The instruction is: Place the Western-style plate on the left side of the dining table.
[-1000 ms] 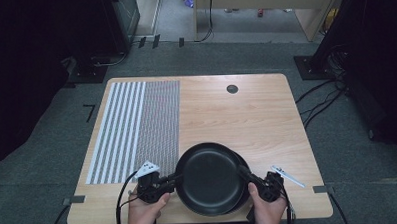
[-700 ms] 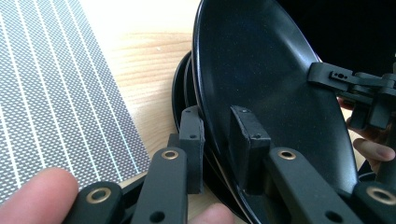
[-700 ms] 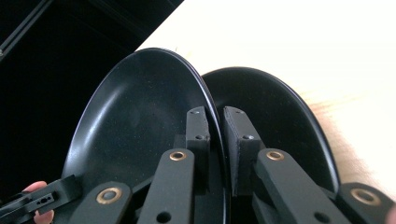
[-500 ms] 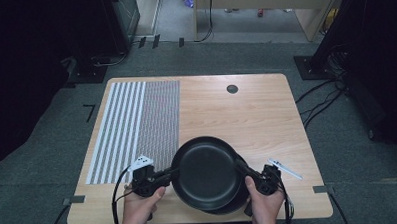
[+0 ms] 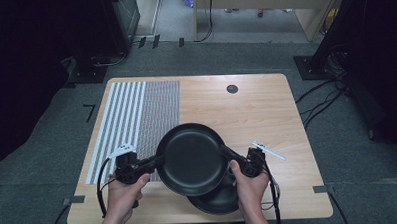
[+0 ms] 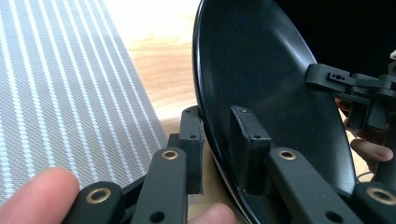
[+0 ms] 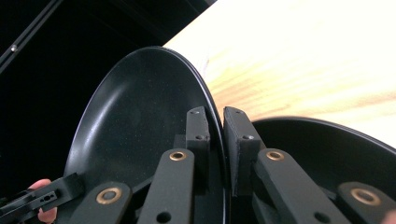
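Gripping top black plate (image 5: 192, 157) rim: left tool (image 5: 154, 164), right tool (image 5: 226, 154) both clamped; second plate (image 5: 217, 199) beneath, both empty.

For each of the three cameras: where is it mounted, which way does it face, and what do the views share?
High view: above the near edge, looking forward and down on the table; forearms, left gripper, right gripper.
Left gripper view: along its jaws, clamped on the upper plate; fingertips.
Right gripper view: along its jaws on that plate's rim, lower plate beyond.
Shared: the upper plate.
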`<state>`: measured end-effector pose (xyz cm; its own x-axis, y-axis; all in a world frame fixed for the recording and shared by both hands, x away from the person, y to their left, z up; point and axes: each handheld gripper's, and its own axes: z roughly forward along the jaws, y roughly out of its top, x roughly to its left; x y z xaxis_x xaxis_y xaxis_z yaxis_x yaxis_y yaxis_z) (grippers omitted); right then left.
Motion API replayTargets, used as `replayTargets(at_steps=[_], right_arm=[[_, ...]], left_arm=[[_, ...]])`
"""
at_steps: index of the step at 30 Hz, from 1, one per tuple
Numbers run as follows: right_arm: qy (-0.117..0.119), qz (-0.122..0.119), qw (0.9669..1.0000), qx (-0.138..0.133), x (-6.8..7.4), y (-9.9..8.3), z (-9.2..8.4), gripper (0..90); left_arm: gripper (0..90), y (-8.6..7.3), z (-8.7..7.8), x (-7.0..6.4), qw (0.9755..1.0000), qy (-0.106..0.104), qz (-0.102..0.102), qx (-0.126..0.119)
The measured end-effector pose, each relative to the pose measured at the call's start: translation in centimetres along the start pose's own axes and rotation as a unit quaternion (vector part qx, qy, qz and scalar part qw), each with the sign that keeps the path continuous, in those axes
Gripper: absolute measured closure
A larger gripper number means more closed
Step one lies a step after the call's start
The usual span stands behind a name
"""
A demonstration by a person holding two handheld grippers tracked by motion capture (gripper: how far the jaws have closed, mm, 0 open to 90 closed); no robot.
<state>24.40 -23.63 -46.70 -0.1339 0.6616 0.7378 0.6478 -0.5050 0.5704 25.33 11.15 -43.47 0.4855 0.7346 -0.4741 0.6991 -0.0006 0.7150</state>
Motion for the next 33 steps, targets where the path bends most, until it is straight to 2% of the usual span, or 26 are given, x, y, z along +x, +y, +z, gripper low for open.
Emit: replayTargets(at_steps=[9, 11, 13, 15, 16, 19, 25, 29, 30, 32, 33], right_arm=[[0.013, -0.017, 0.9997, 0.009, 2.3, 1.0, 2.9, 82.0], [0.015, -0.024, 0.9995, 0.014, 3.2, 1.4, 4.1, 81.9], [0.016, -0.025, 0.9994, 0.016, 3.5, 1.5, 4.5, 81.9], [0.018, -0.031, 0.9991, 0.022, 4.2, 1.7, 5.7, 81.9], [0.018, -0.031, 0.9991, 0.022, 4.2, 1.7, 5.7, 81.9], [0.018, -0.039, 0.9986, 0.030, 5.0, 2.1, 7.3, 82.0], [0.022, -0.048, 0.9977, 0.044, 5.9, 2.8, 9.2, 81.8], [0.026, -0.054, 0.9963, 0.061, 6.4, 3.3, 11.4, 81.7], [0.026, -0.054, 0.9963, 0.061, 6.4, 3.3, 11.4, 81.7], [0.027, -0.054, 0.9956, 0.072, 6.6, 3.5, 12.9, 81.2], [0.027, -0.054, 0.9956, 0.072, 6.6, 3.5, 12.9, 81.2]], left_arm=[[76.1, 1.6, -1.9, 2.4, 0.9996, 0.012, -0.013, -0.021], [76.1, 1.9, -2.3, 3.2, 0.9991, 0.017, -0.022, -0.030], [76.1, 2.0, -2.5, 3.5, 0.9990, 0.019, -0.024, -0.033], [76.3, 2.3, -2.8, 4.6, 0.9985, 0.021, -0.034, -0.039], [76.3, 2.3, -2.8, 4.6, 0.9985, 0.021, -0.034, -0.039], [76.4, 2.6, -3.3, 5.7, 0.9976, 0.025, -0.045, -0.046], [76.2, 3.0, -3.6, 7.0, 0.9965, 0.035, -0.053, -0.054], [76.1, 3.2, -3.8, 8.0, 0.9954, 0.045, -0.062, -0.058], [76.1, 3.3, -3.8, 8.2, 0.9950, 0.048, -0.065, -0.060], [76.0, 3.4, -3.8, 8.7, 0.9942, 0.056, -0.069, -0.062], [76.0, 3.4, -3.8, 8.9, 0.9939, 0.059, -0.070, -0.062]])
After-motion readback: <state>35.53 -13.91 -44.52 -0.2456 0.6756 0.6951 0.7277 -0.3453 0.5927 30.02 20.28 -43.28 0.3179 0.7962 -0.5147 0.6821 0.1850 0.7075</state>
